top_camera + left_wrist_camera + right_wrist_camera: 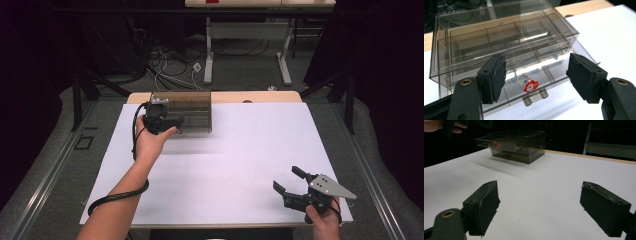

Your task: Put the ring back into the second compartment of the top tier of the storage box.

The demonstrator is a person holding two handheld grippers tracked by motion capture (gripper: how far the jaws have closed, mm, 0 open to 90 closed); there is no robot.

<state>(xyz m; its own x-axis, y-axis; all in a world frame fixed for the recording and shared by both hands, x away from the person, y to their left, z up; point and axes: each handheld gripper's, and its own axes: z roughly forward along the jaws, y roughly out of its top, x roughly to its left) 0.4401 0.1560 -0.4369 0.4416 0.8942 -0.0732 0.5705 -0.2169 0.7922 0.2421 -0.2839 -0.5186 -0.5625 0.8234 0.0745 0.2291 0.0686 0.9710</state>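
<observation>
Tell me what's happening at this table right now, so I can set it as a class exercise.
A person holds a gripper in each hand. The left gripper is open, right at the front of a clear drawer box at the far side of the white table, its jaws on either side of the small drawer handle. The right gripper hangs open over the near right corner, holding nothing.

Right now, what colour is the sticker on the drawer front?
Red and white sticker, clearest in the left gripper view.

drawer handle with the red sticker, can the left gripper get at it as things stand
Probably yes: the left gripper is open right in front of the drawer handle, its fingers either side of it, with nothing between them.
</observation>
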